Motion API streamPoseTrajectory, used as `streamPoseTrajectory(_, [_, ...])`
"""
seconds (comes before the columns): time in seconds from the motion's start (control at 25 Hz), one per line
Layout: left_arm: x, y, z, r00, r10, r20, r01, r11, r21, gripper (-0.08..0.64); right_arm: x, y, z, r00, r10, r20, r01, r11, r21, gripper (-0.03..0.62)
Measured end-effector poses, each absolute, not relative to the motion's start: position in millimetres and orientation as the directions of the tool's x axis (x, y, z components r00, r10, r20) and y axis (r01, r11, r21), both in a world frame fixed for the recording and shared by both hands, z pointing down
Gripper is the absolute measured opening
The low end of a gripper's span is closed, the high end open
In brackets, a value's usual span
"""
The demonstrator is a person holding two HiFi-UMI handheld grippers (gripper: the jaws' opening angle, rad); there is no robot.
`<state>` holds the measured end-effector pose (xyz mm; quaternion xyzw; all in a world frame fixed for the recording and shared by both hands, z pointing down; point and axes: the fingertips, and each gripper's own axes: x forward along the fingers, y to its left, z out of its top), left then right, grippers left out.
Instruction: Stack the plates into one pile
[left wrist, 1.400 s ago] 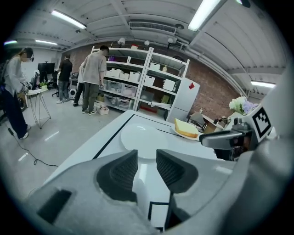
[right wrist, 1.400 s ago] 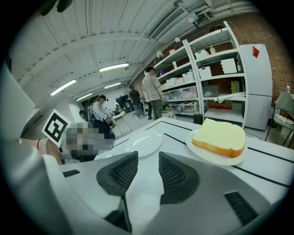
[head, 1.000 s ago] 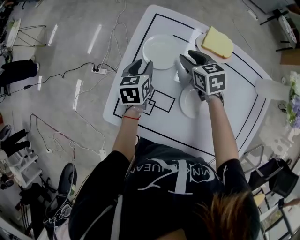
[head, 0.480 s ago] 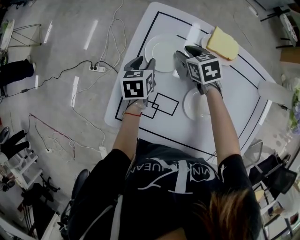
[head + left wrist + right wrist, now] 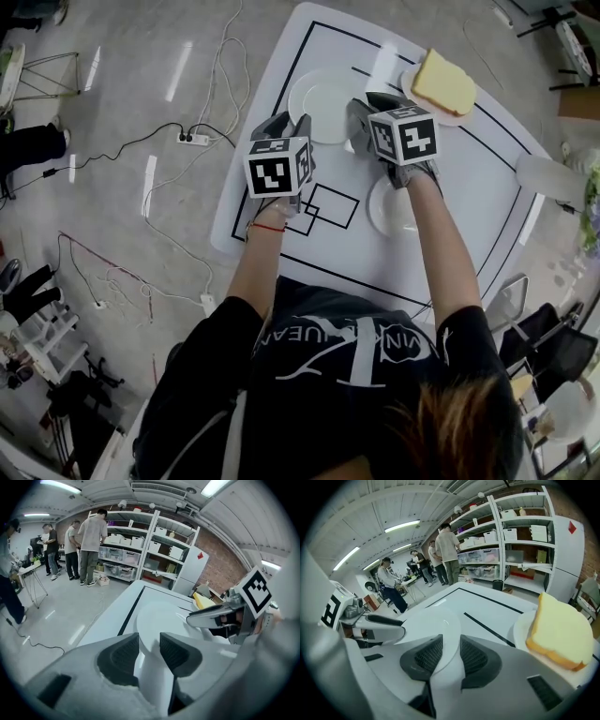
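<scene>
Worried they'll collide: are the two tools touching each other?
Apart. The head view shows the empty plate lying between the left tool and the right tool.

On my screens the farther plate point(image 5: 323, 94) looks like white glazed ceramic, smooth and glossy, with lamp glare on it; the nearer plate point(image 5: 382, 211) has the same sheen. The worktop point(image 5: 469, 216) is a smooth white sheet, faintly shiny, with flat black lines. The yellow slice point(image 5: 442, 82) looks soft, porous and matt. The grey floor point(image 5: 112, 112) is hard and polished enough to mirror the ceiling lights, and the person's black shirt point(image 5: 319, 375) is matt cloth with white print
</scene>
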<state>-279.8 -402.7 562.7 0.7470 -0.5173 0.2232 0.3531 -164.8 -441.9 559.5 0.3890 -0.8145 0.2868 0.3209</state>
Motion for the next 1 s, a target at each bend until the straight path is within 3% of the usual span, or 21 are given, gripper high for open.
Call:
streamPoseTrajectory(0.28, [-268.7,-388.9,553.3,0.358,-0.625,0.694,-0.934,-0.231,0.273,0.118,-146.0,-425.2,540.6,-0.497,-0.491,0.716,-0.826,0.519,-0.217,0.072])
streamPoseTrajectory(0.64, [-242.7,-355.3,519.3,0.36,-0.651,0.669,-0.933,-0.249,0.26,0.121,-118.2,-384.1,504.7,-0.543,-0.519,0.66,-0.812,0.525,-0.255,0.071])
streamPoseTrajectory(1.0, [-194.5,-309.5,513.3,0.417,-0.599,0.683,-0.908,-0.302,0.29,0.135,-71.0,-337.6,495.5,-0.549,-0.526,0.649,-0.822,0.48,-0.306,0.071])
